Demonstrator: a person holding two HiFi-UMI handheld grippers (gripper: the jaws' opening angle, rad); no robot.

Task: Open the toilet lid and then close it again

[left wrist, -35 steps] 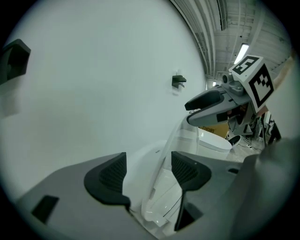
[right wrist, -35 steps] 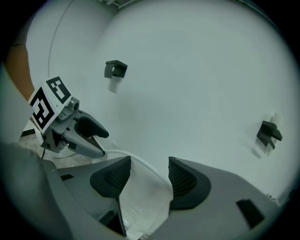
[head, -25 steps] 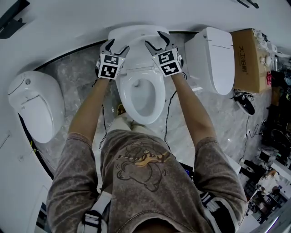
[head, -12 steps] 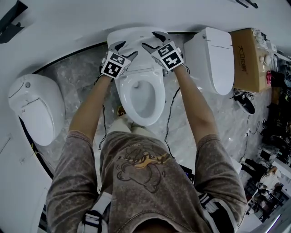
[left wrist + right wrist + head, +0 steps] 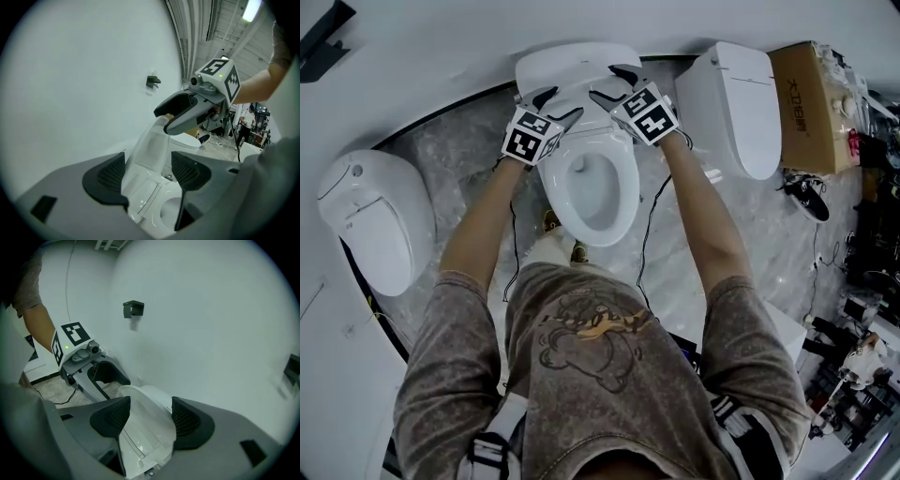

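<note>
both grippers have drawn inward toward each other at the top of the raised toilet lid [image 5: 567,64]. nearest, the person's bare forearms reach out from a brown printed t-shirt [image 5: 600,366] over the uncovered toilet seat [image 5: 624,192]. the left gripper [image 5: 551,101] sits at the lid's left side. its jaws are wide apart and the lid's inner face shows between pads that press on nothing. the right gripper [image 5: 614,84] is just beside it at the lid's top edge. its jaws are also apart, with the rounded rim framed between the pads, though contact there is unclear. the lid stands up, tilted back toward the white wall [image 5: 441,56]. on the marbled floor [image 5: 469,150], a left-hand toilet [image 5: 370,216] and a right-hand toilet [image 5: 733,108], both closed, flank it. a cardboard box [image 5: 806,103] stands farthest right.
</note>
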